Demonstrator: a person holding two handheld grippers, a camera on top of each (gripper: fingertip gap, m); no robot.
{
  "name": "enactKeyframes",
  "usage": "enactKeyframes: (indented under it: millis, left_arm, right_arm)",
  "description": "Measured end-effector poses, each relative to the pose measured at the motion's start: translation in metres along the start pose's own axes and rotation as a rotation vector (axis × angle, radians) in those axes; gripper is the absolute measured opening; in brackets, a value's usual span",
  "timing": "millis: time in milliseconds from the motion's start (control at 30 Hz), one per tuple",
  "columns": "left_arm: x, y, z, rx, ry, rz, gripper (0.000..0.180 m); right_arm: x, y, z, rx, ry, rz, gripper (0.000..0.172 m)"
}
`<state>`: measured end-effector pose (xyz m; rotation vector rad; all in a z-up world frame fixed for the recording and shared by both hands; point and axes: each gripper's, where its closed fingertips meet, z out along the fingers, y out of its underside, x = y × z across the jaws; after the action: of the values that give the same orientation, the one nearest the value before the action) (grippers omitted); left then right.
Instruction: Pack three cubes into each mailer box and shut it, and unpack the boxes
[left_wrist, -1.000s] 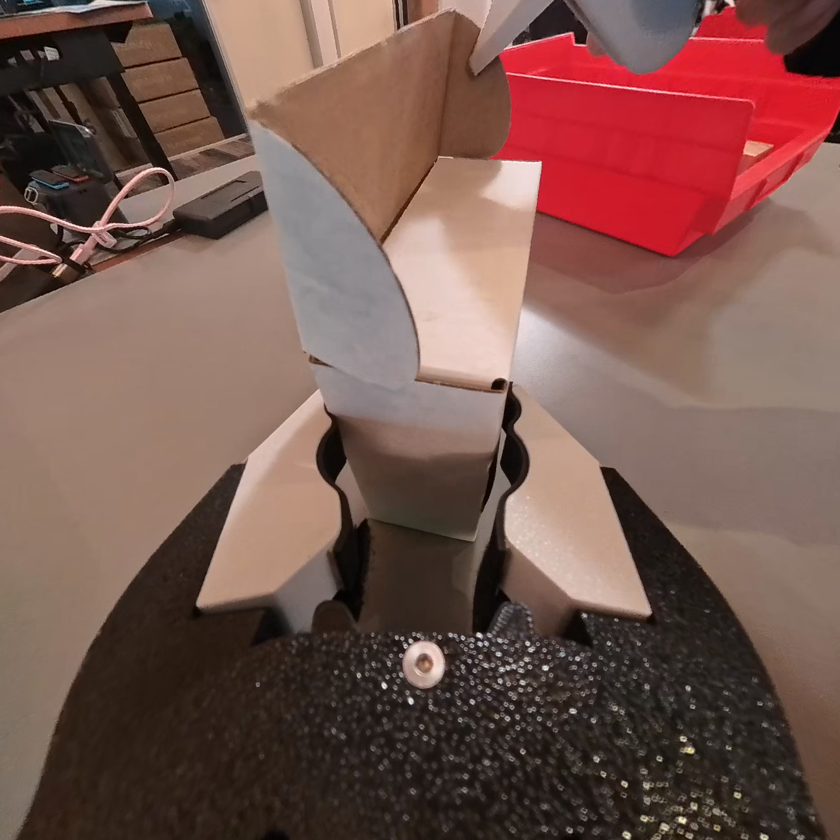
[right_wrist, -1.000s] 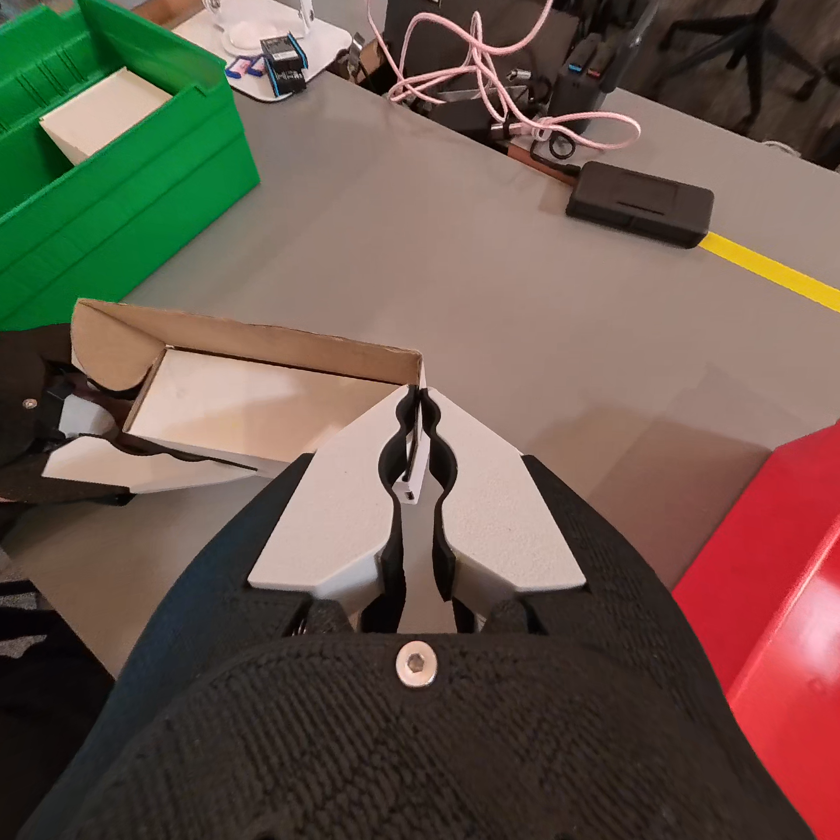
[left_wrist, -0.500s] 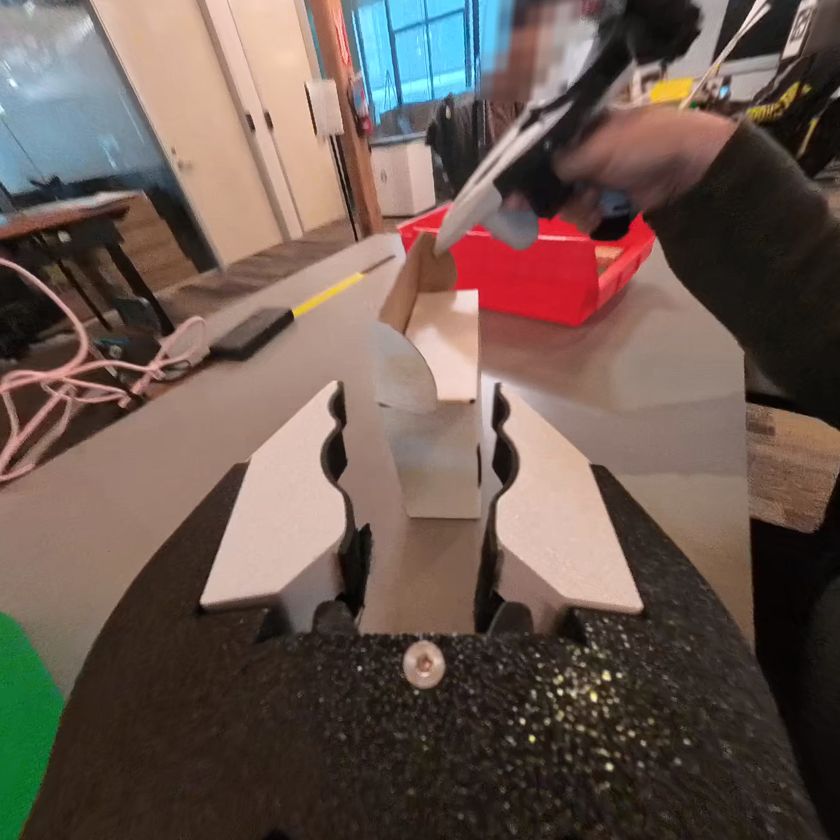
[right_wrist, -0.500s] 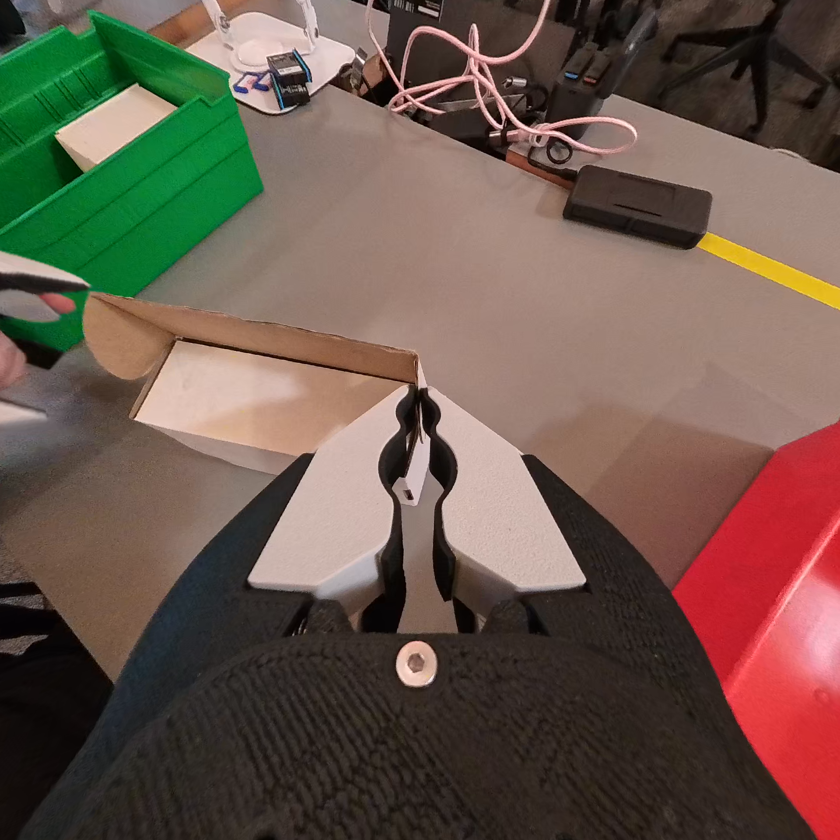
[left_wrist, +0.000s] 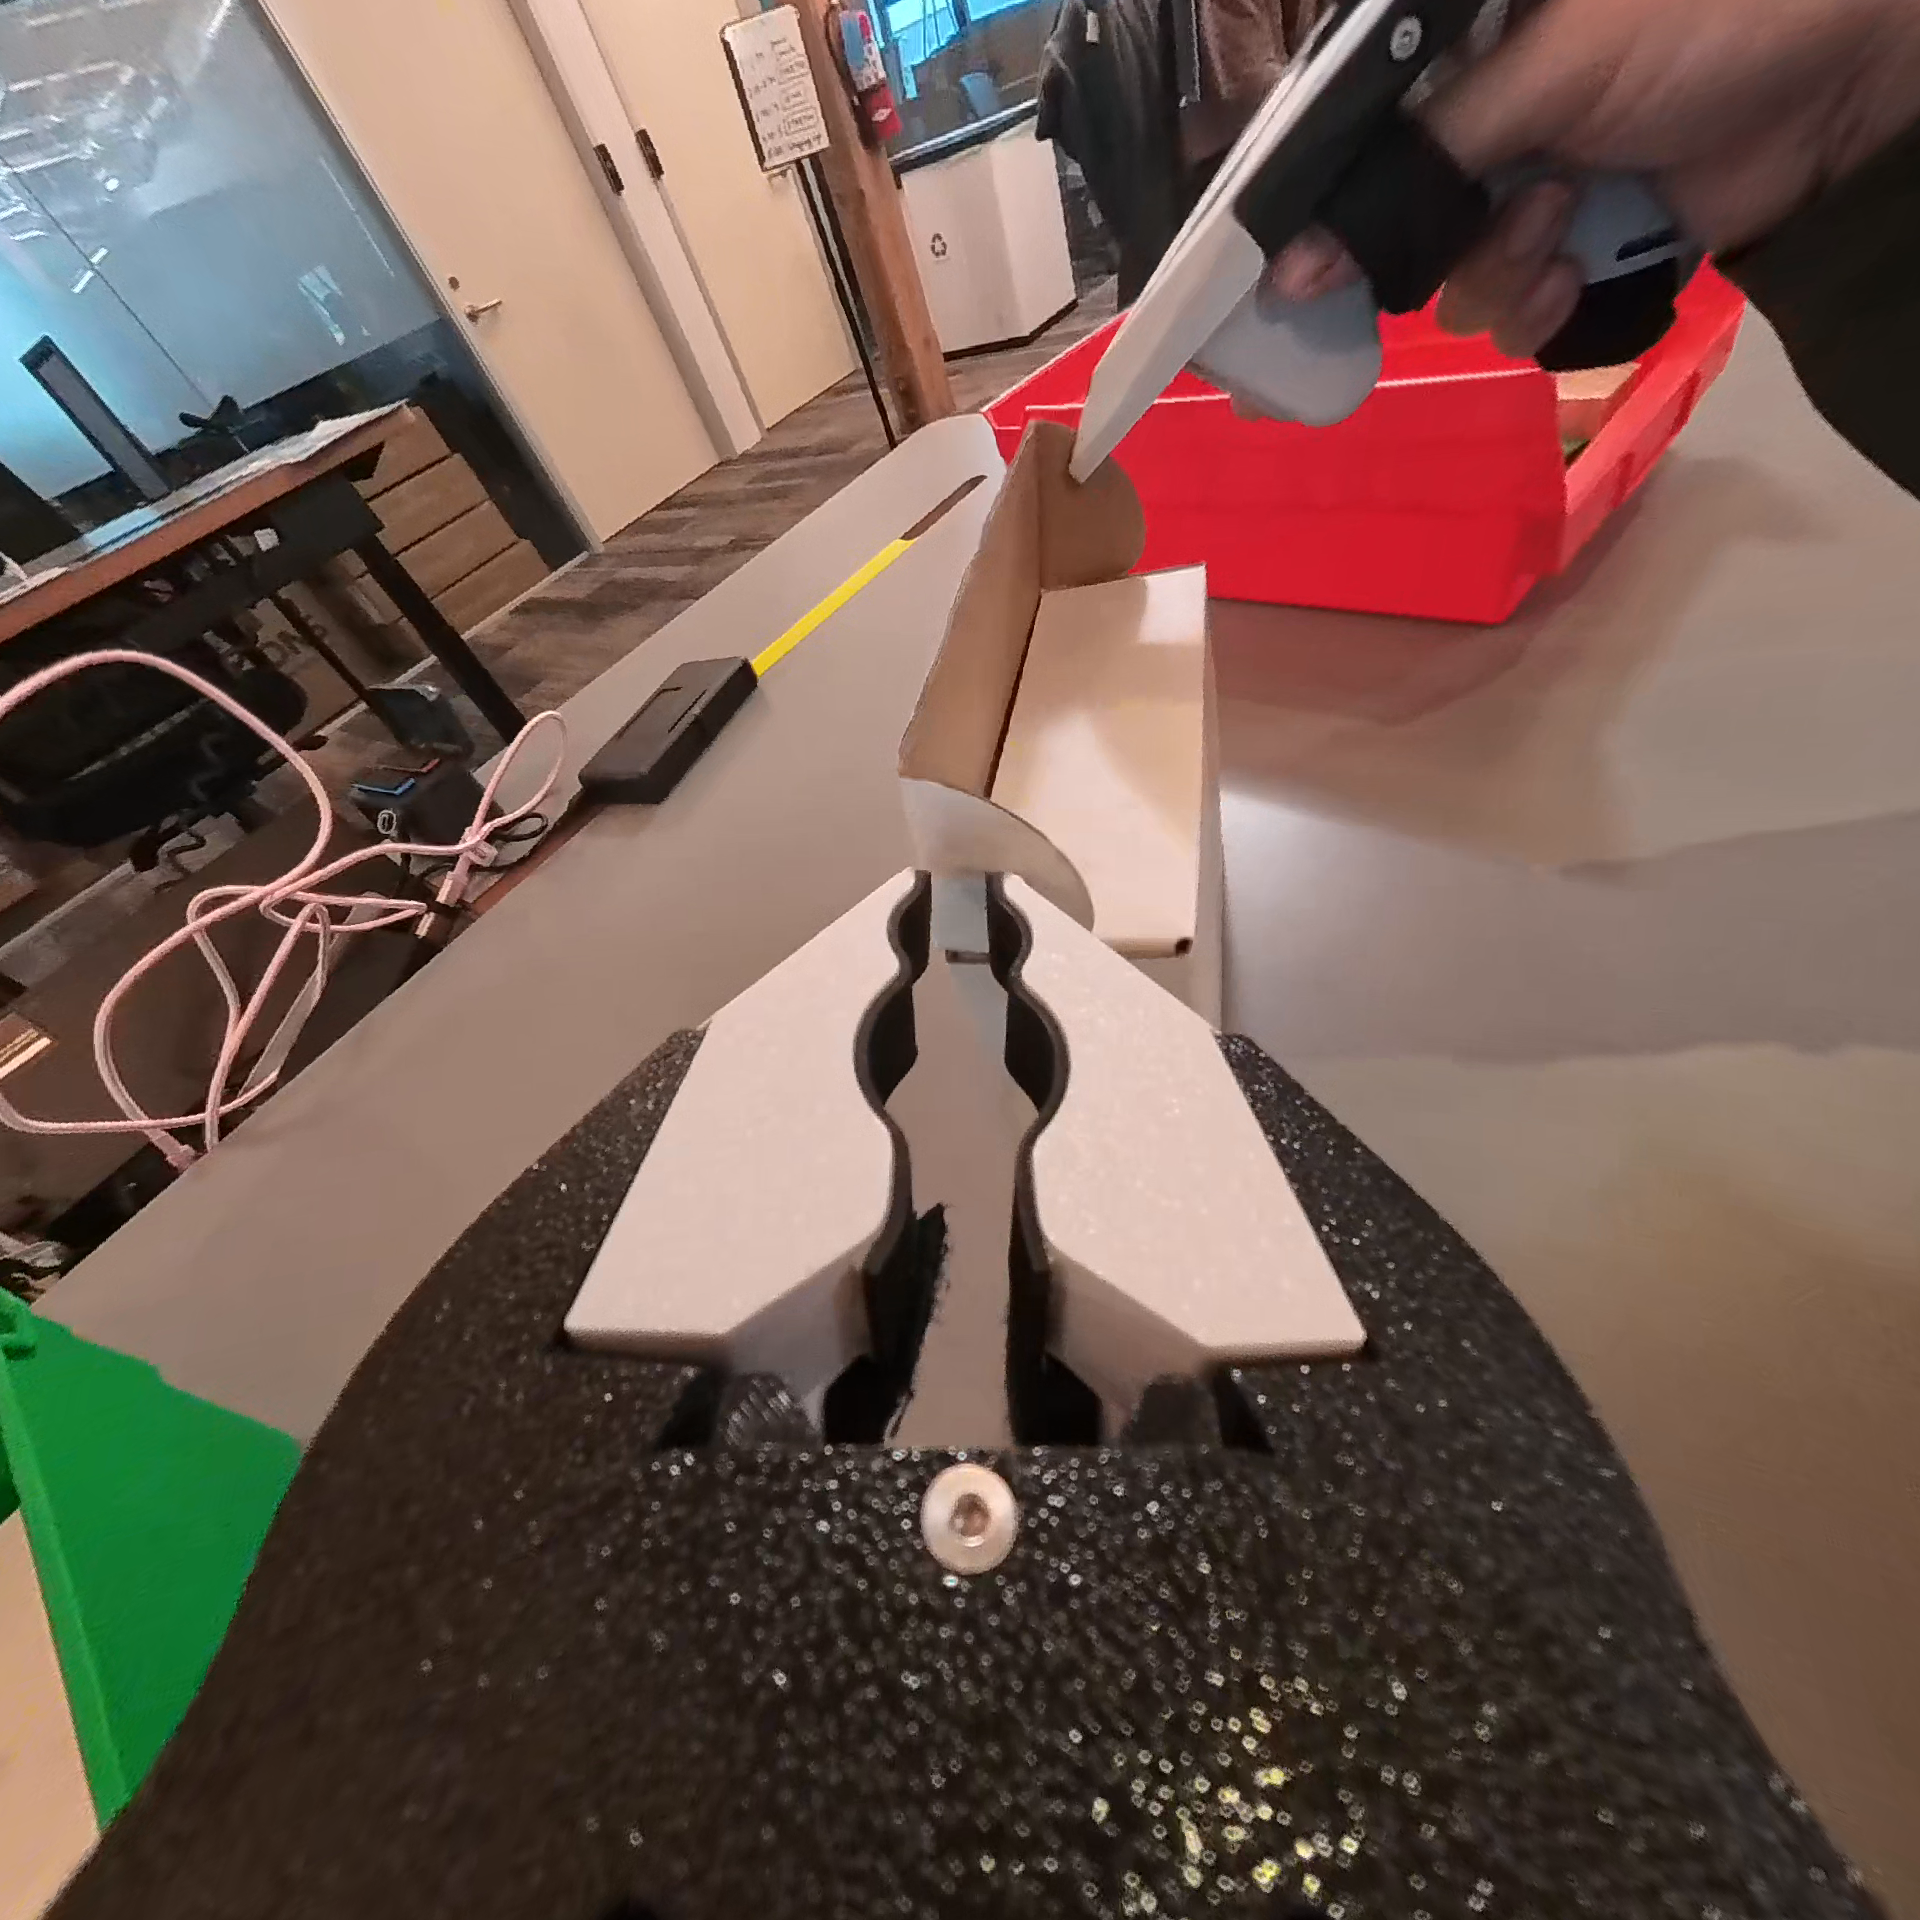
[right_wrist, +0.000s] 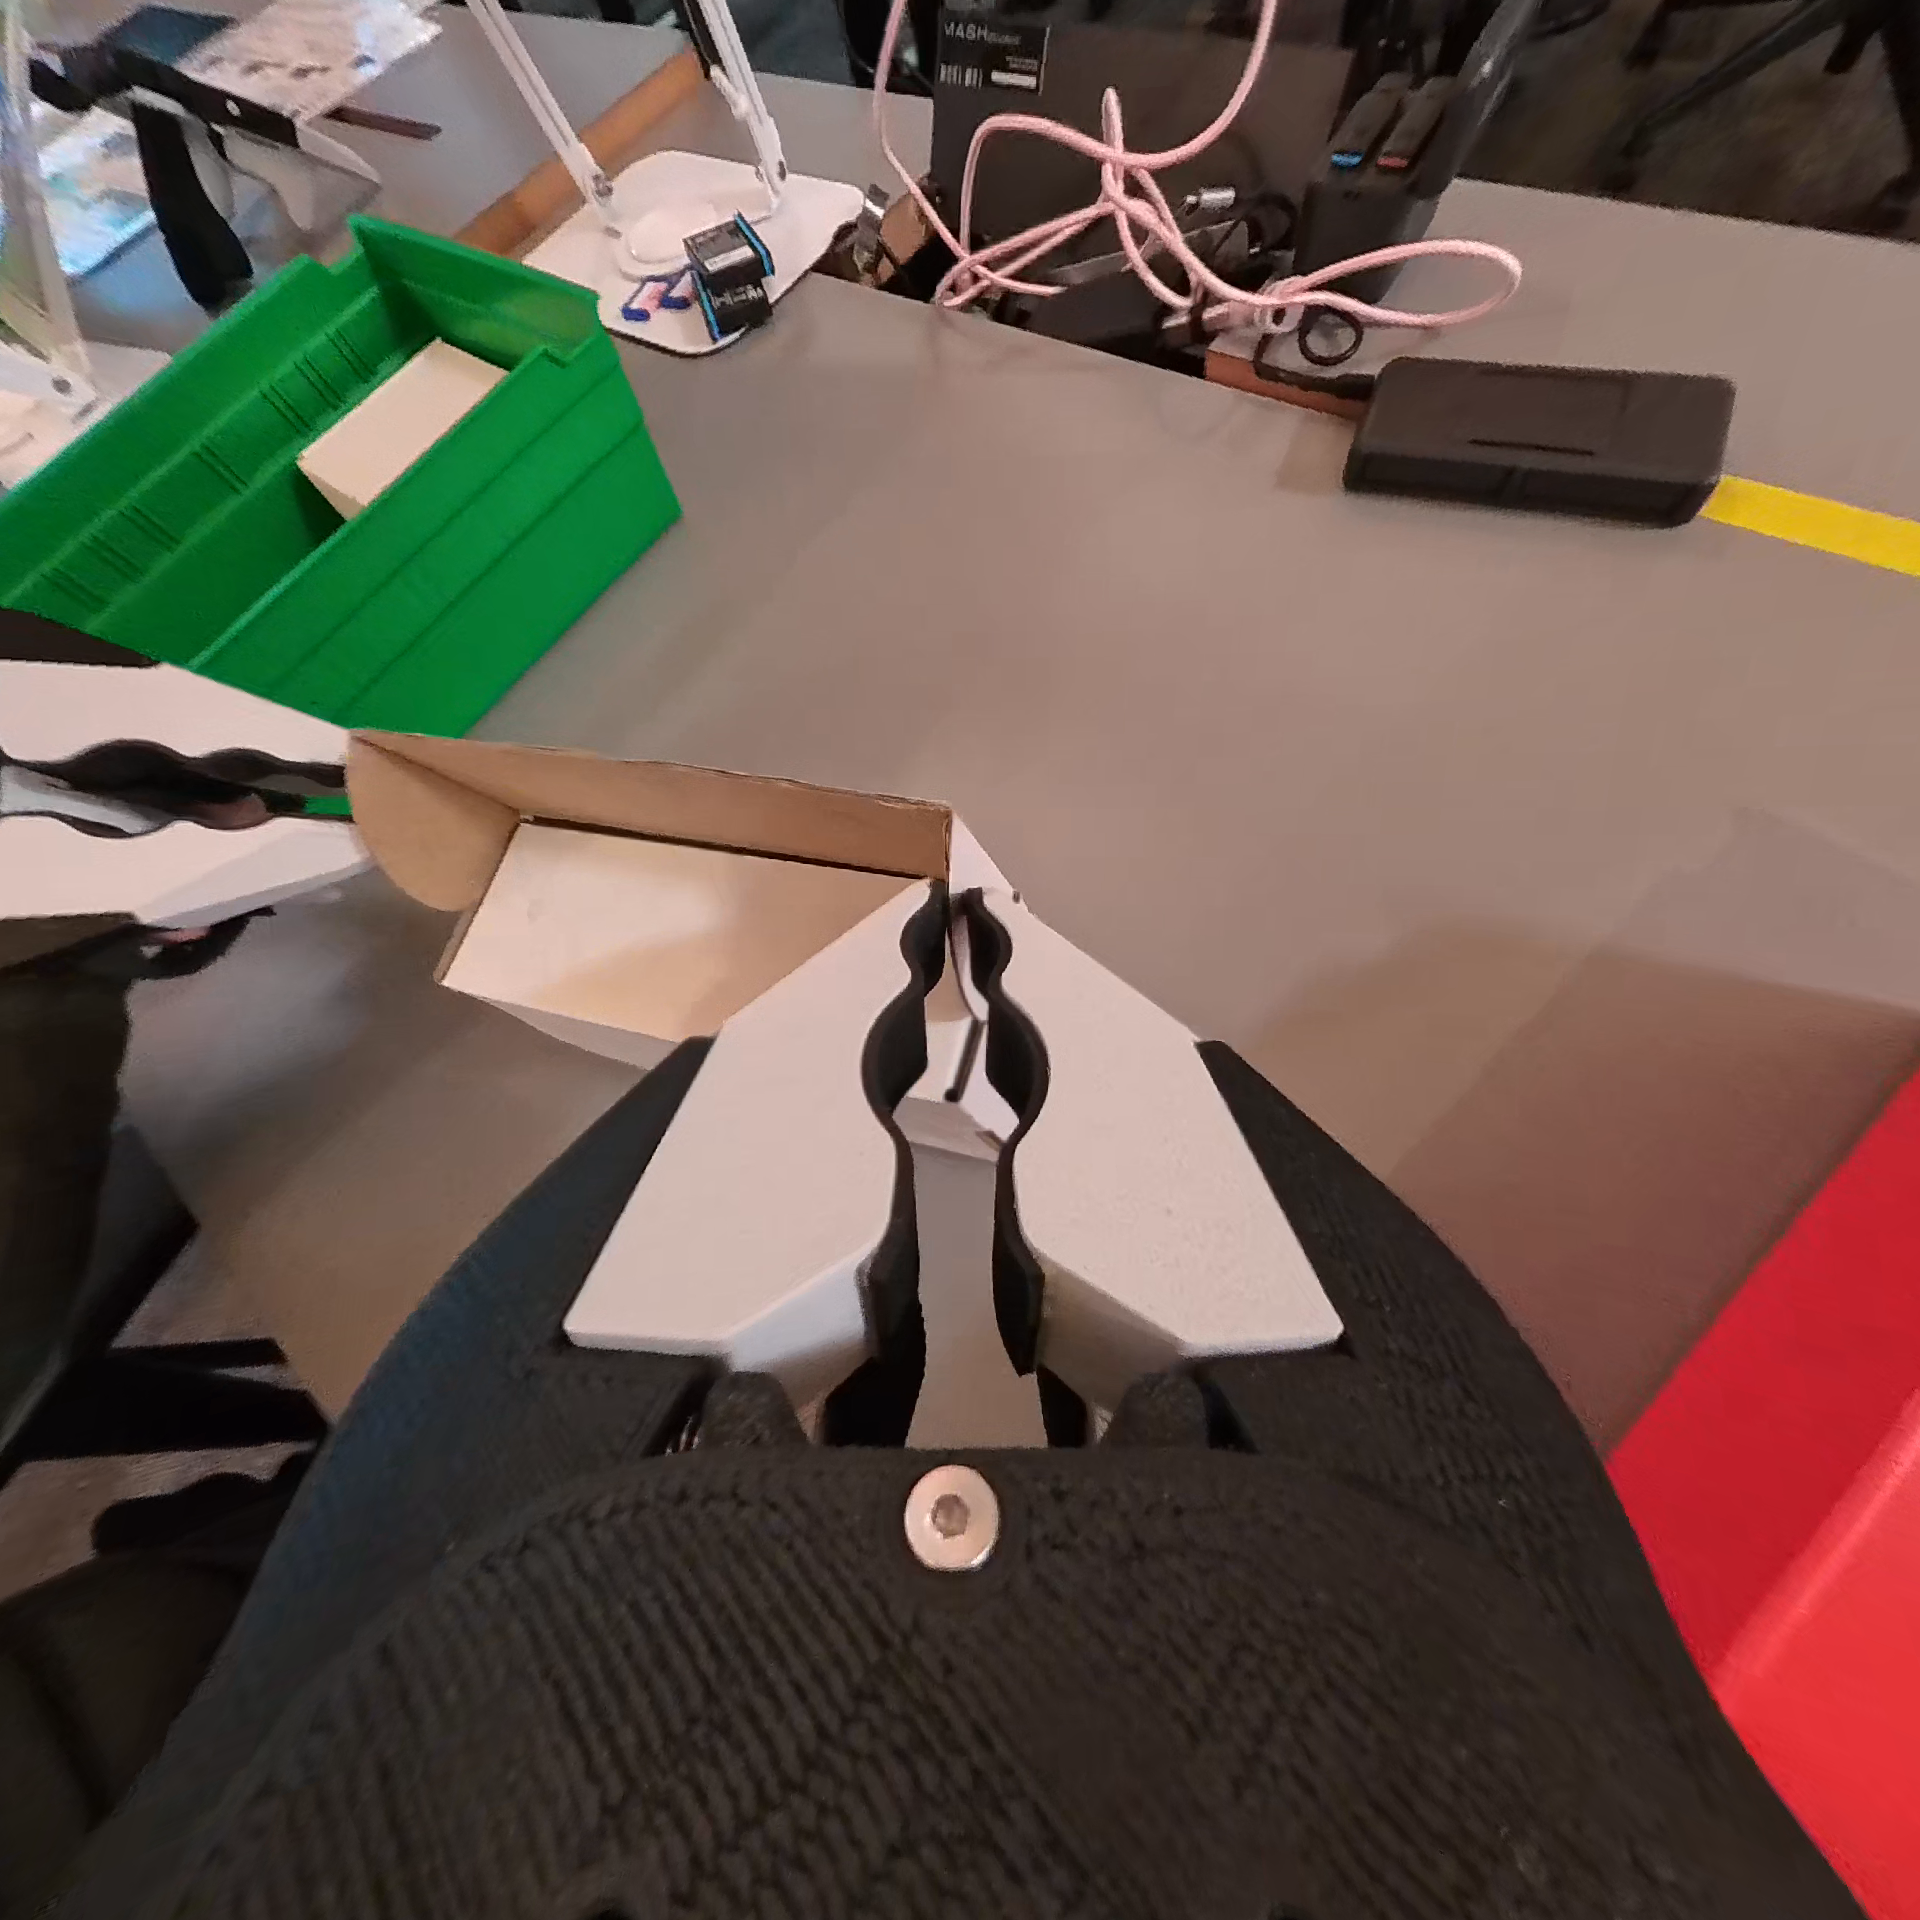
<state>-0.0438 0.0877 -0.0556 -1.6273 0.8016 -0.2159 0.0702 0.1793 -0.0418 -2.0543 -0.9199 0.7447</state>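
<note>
A white mailer box (left_wrist: 1101, 748) lies on the grey table with its lid down. The lid's brown-lined front flap stands up along one side. My left gripper (left_wrist: 961, 914) is shut on the lid's rounded near side flap (left_wrist: 987, 842), with a white strip of card between the tips. My right gripper (right_wrist: 958, 914) is shut on the lid's side flap at the box's (right_wrist: 665, 935) other end. In the left wrist view it (left_wrist: 1086, 462) pinches that far flap from above, held by a hand. In the right wrist view the left gripper (right_wrist: 312, 800) shows at the left edge. No cubes show.
A red bin (left_wrist: 1299, 499) stands behind the box. A green bin (right_wrist: 343, 540) with a white box (right_wrist: 405, 436) inside stands at the far left. A black device (right_wrist: 1538, 436), pink cables (right_wrist: 1143, 208) and a yellow tape line (right_wrist: 1818, 520) lie along the table's far edge. There is about 15 cm between the tips of the two grippers. The black device (right_wrist: 1538, 436) is about 35 cm from my right fingertips. It is also in sight in the left wrist view (left_wrist: 678, 712).
My left gripper let go of the box's end, drew back, then closed on the near side flap. My right gripper kept its grip on the far flap throughout.
</note>
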Motion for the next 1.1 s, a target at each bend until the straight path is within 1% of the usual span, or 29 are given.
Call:
enactKeyframes:
  millis: [33,100,233,367,500,667,733,800,900,933,967,1000,1033,1067,1100]
  left_arm:
    - [0.001,-0.001,0.001,0.002,-0.001,0.002,0.008]
    - [0.001,-0.002,0.003,-0.001,-0.006,0.010,0.007]
    - [0.001,-0.001,0.002,-0.009,-0.005,0.012,0.007]
    - [0.002,0.002,-0.002,-0.018,-0.005,0.003,0.012]
    - [0.007,-0.002,-0.007,0.013,0.011,-0.036,0.013]
    - [0.013,0.005,-0.006,-0.020,0.010,-0.016,0.011]
    - [0.012,0.006,-0.009,-0.023,-0.001,-0.019,0.014]
    - [0.007,-0.002,-0.016,0.028,-0.031,-0.043,0.013]
    - [-0.003,-0.024,-0.028,0.140,-0.082,-0.102,0.011]
    - [-0.005,-0.030,-0.030,0.157,-0.109,-0.107,0.010]
    - [-0.008,-0.035,-0.030,0.166,-0.144,-0.110,0.008]
    - [-0.013,-0.041,-0.030,0.174,-0.191,-0.124,0.001]
    - [-0.016,-0.046,-0.028,0.177,-0.233,-0.144,0.000]
    - [-0.019,-0.049,-0.024,0.164,-0.265,-0.161,0.000]
    - [-0.020,-0.050,-0.017,0.133,-0.288,-0.163,0.000]
  right_arm:
    - [-0.002,0.001,0.001,-0.009,-0.023,0.021,0.002]
    - [0.000,0.004,0.005,-0.038,-0.021,0.041,0.002]
    - [0.001,0.004,0.005,-0.028,-0.009,0.031,0.002]
    - [0.000,0.007,0.004,-0.021,0.009,-0.030,0.001]
    - [-0.004,0.011,0.003,0.002,-0.009,-0.011,0.001]
    - [-0.004,0.021,0.005,0.002,0.007,-0.019,0.002]
    - [-0.006,0.023,0.004,0.013,-0.002,-0.018,0.002]
    - [-0.006,0.024,0.003,0.026,0.005,-0.027,0.009]
    - [-0.005,0.029,-0.006,0.024,0.056,-0.039,0.021]
    - [-0.002,0.028,-0.013,0.041,0.089,-0.047,0.024]
    - [-0.001,0.022,-0.021,0.084,0.115,-0.057,0.024]
    - [-0.003,0.013,-0.029,0.148,0.123,-0.066,0.018]
    - [-0.008,0.000,-0.036,0.221,0.112,-0.089,0.007]
    - [-0.016,-0.013,-0.039,0.296,0.099,-0.133,0.000]
    - [-0.024,-0.023,-0.039,0.344,0.098,-0.185,0.000]
